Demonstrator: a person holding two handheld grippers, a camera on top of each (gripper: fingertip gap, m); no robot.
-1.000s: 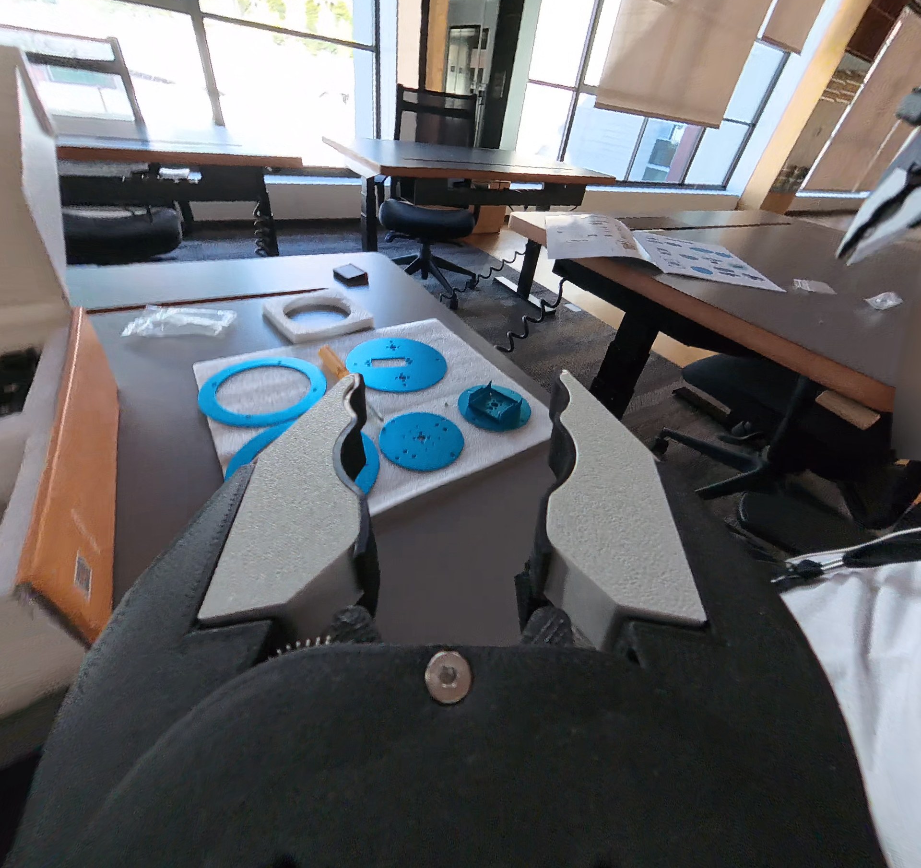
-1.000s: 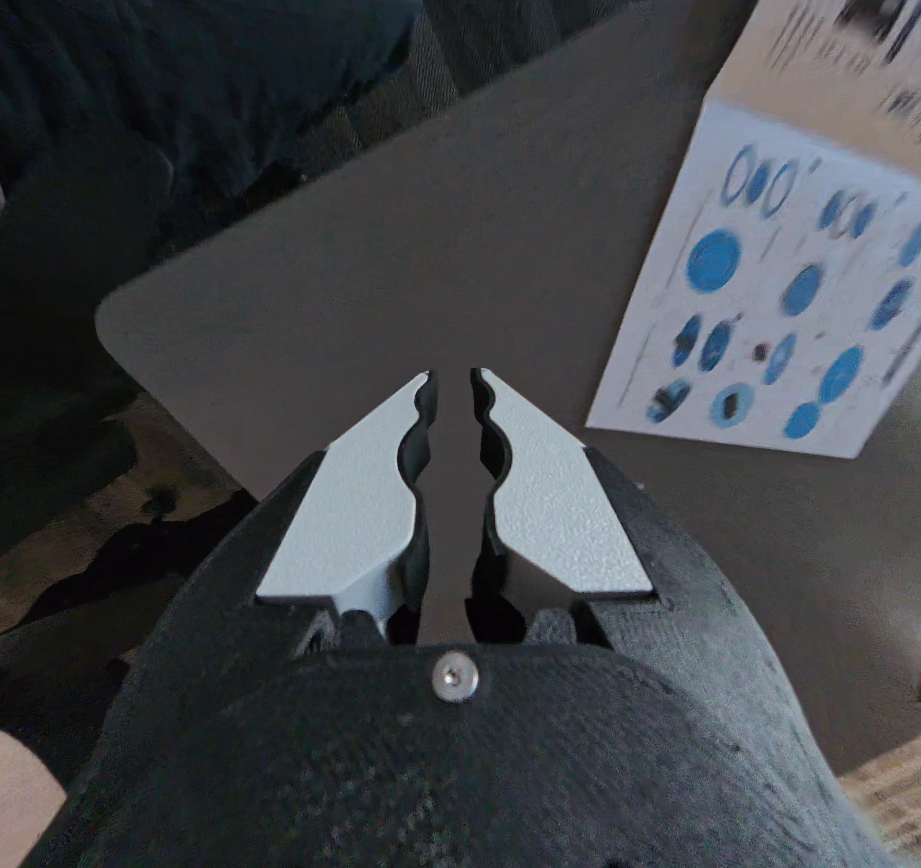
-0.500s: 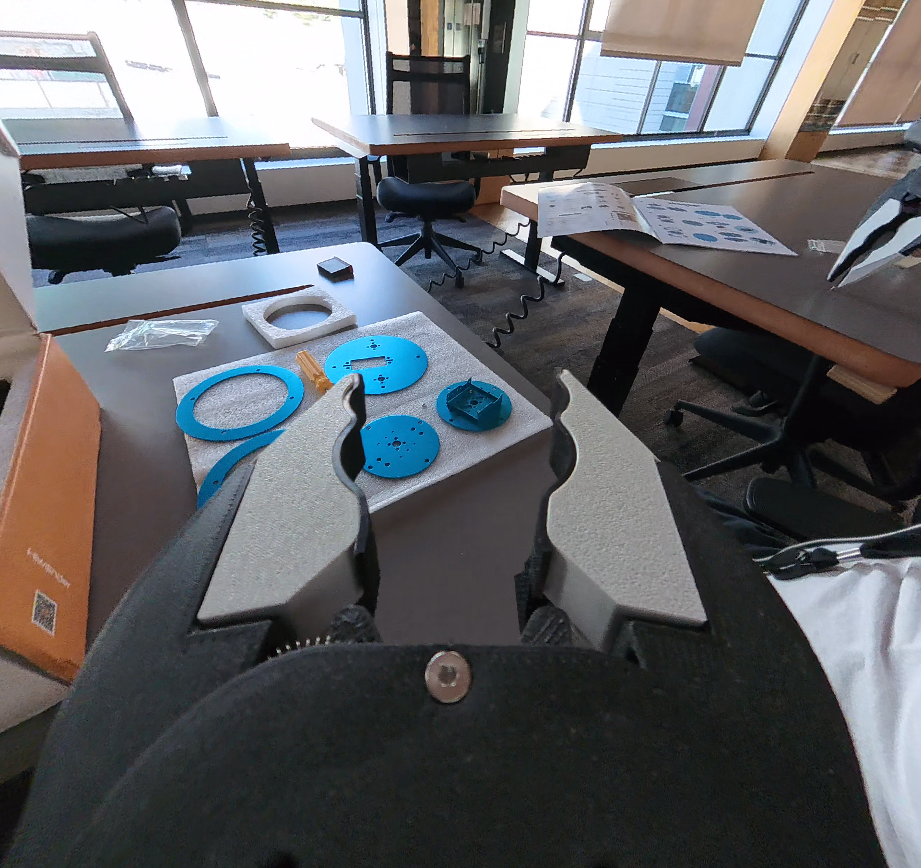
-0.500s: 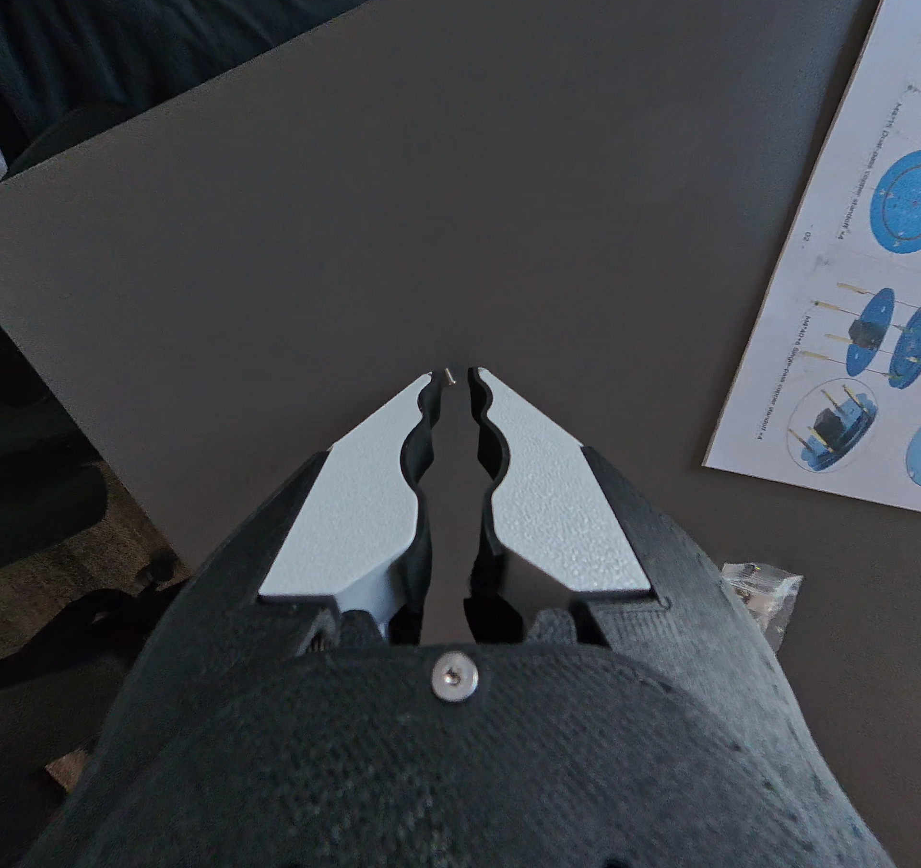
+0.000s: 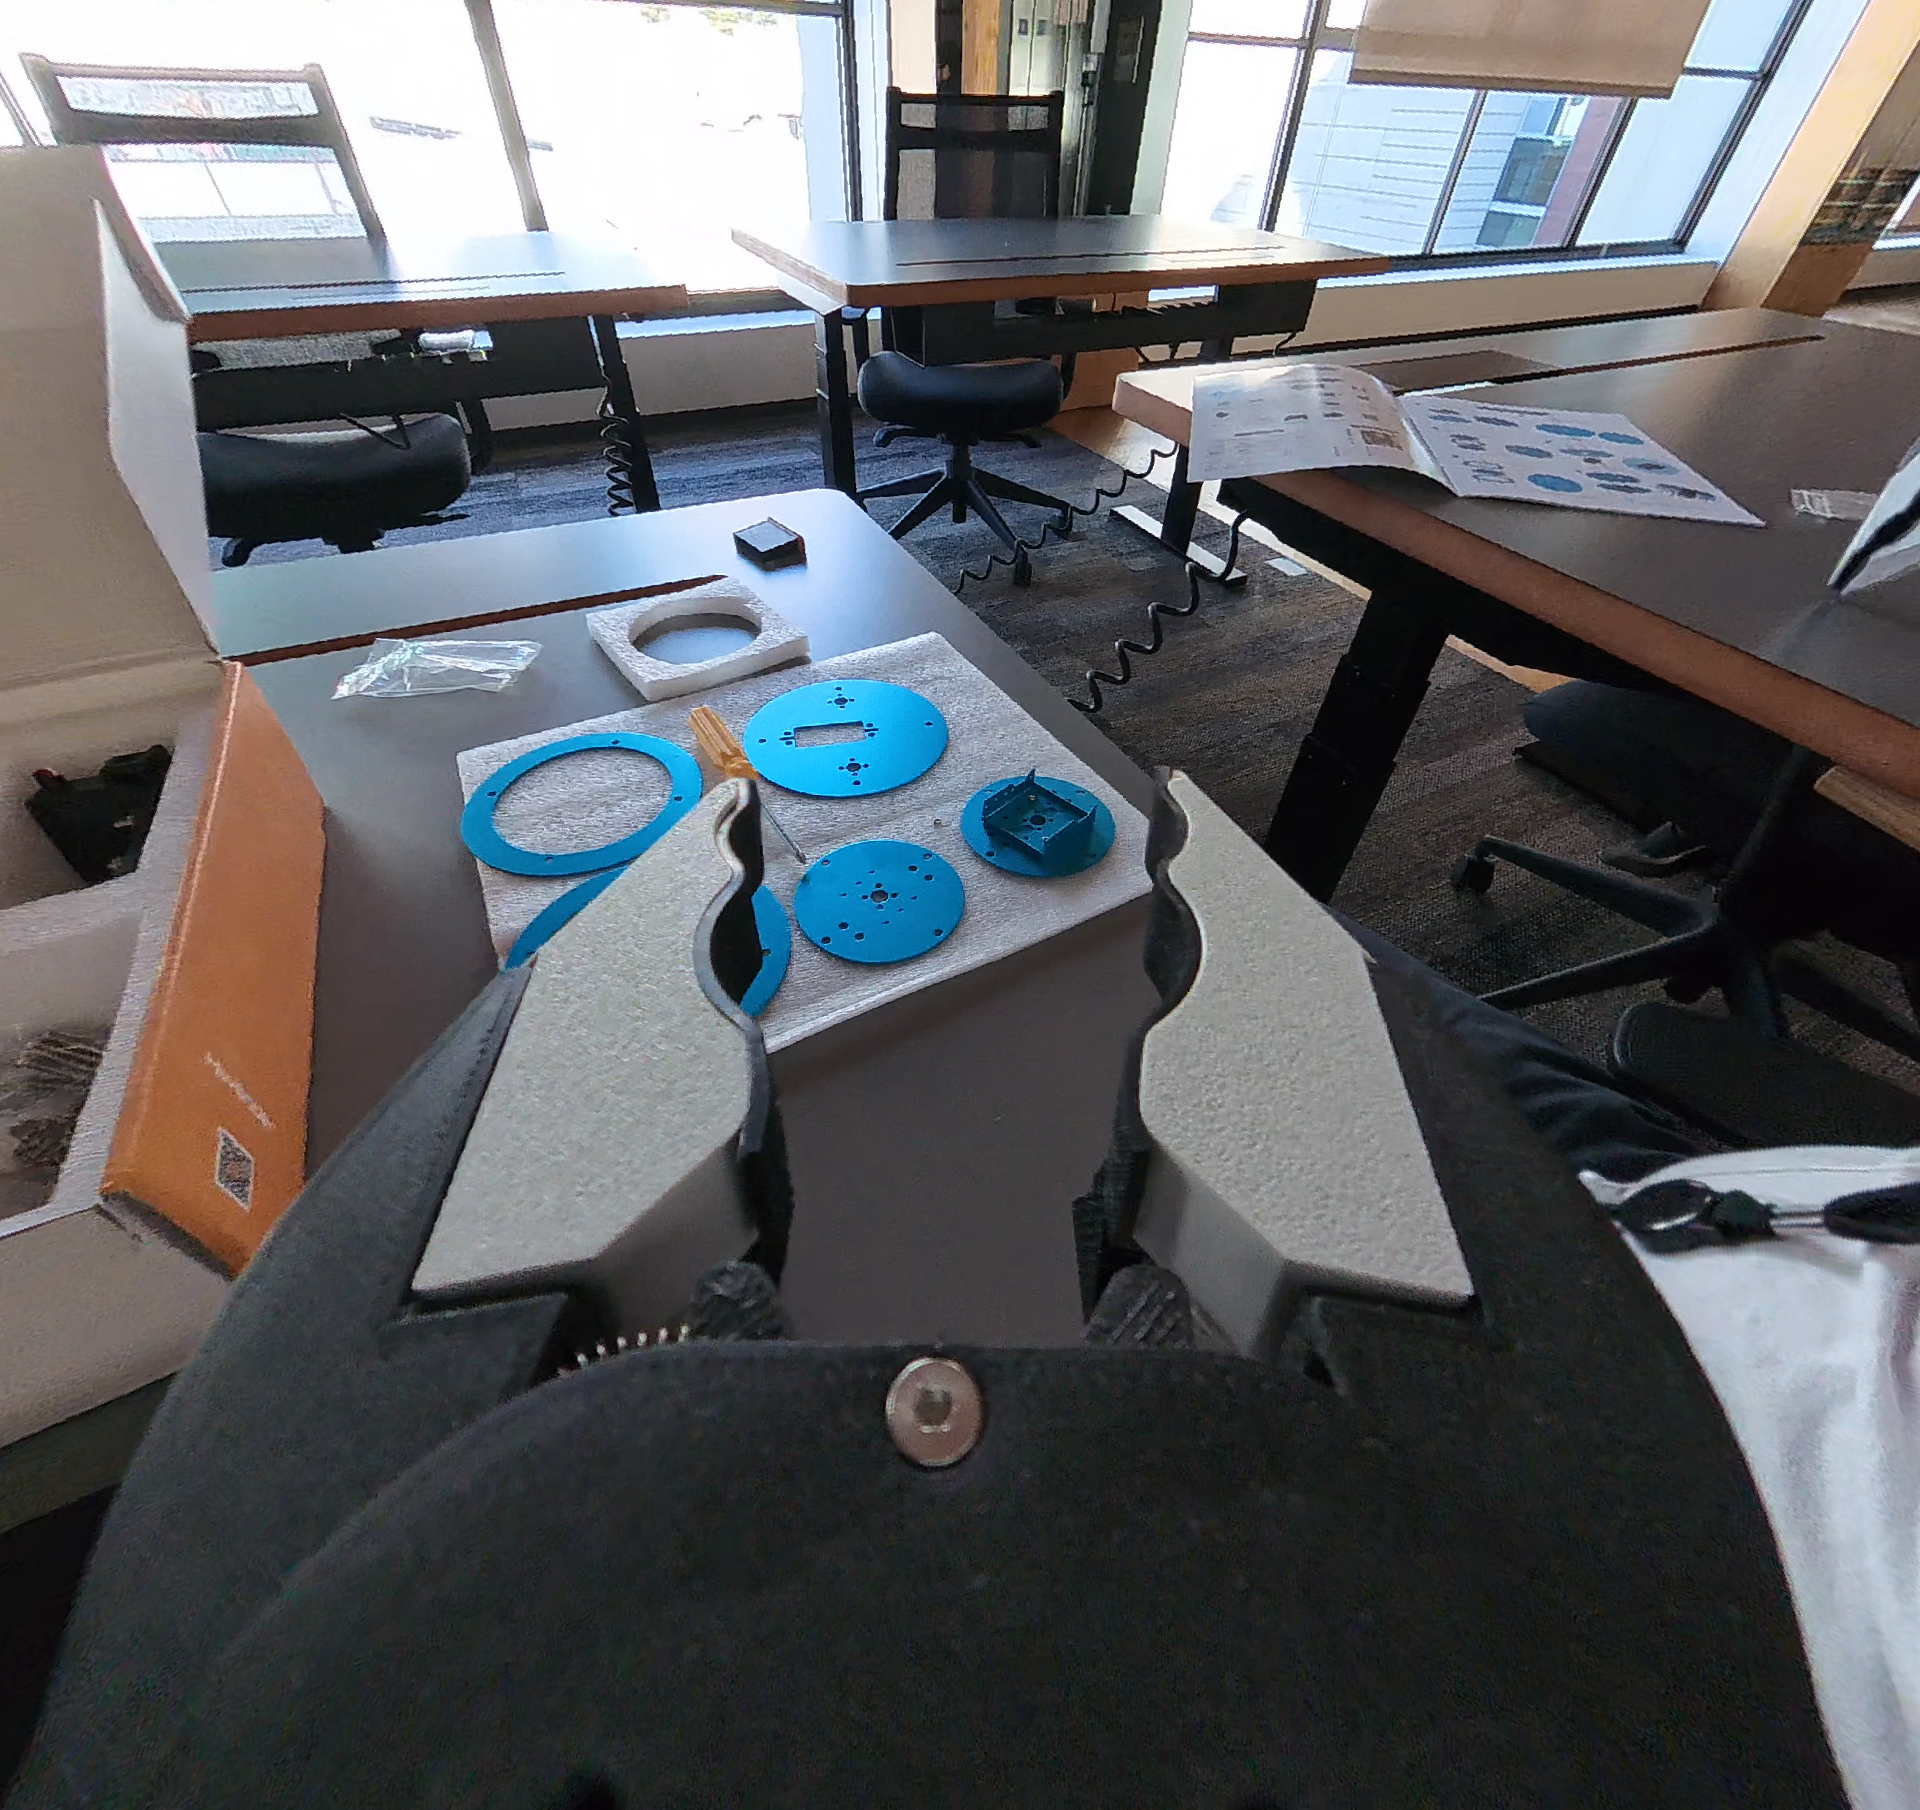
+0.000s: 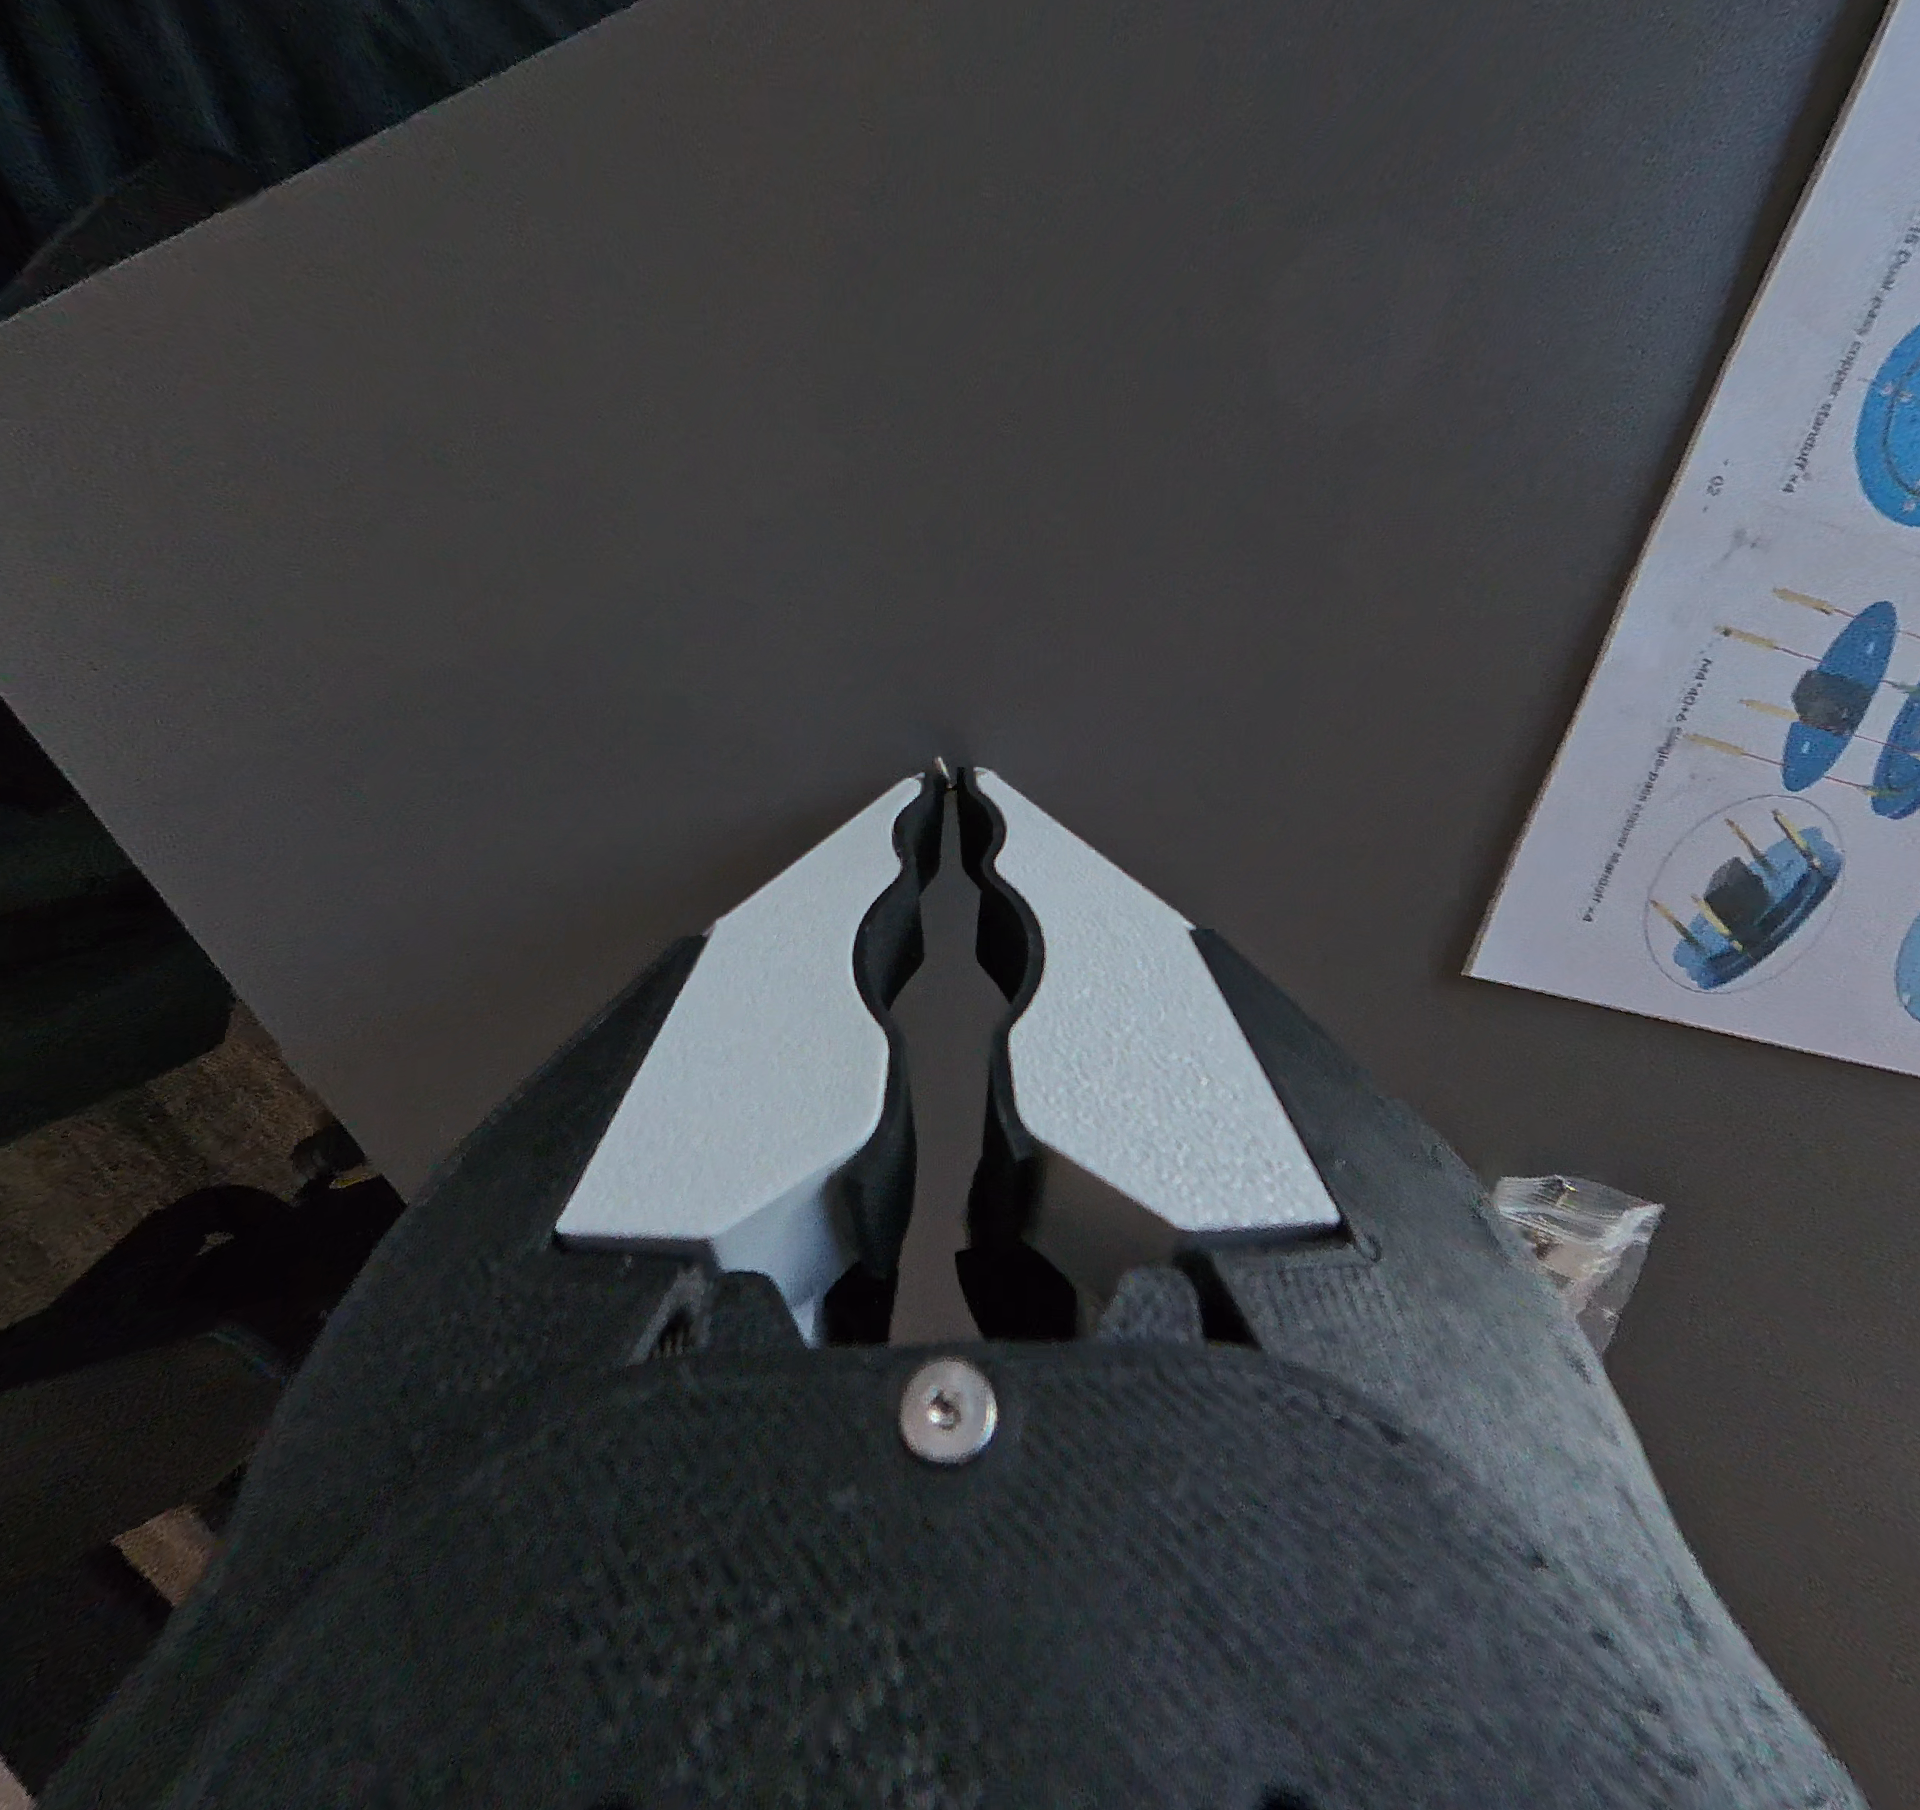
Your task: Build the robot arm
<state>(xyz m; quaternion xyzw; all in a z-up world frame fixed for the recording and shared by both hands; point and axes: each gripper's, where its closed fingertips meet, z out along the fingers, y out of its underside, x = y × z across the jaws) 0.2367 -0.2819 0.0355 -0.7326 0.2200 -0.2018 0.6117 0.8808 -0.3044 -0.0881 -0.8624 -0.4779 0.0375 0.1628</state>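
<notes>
- The right gripper point(image 6: 948, 775) has shut: half a second ago its jaws stood a narrow gap apart with a tiny screw point(image 6: 940, 769) at their tips. Now the tips are pinched together on that screw, which pokes out just beyond them.
- The pinch sits low over a bare dark worktop point(image 6: 935, 306); whether the screw is touching the surface cannot be told.
- A booklet point(image 6: 1766, 617) with blue diagrams lies well to the gripper's right. A small clear bag point(image 6: 1569, 1241) sits just beside the gripper body.
- The right view has closed in on the worktop over the last second.
- The left gripper point(image 5: 956, 794) is unchanged: jaws wide apart, empty, hovering above the near edge of a second worktop point(image 5: 935, 1137).
- Ahead of it lies a foam sheet point(image 5: 997, 711) carrying a blue ring point(image 5: 488, 815), a cutout disc point(image 5: 847, 737), a drilled disc point(image 5: 878, 898) and a disc with a bracket point(image 5: 1037, 820).
- A screwdriver point(image 5: 722, 742) lies between ring and cutout disc.
- An open orange box point(image 5: 223, 981) stands to the left.
</notes>
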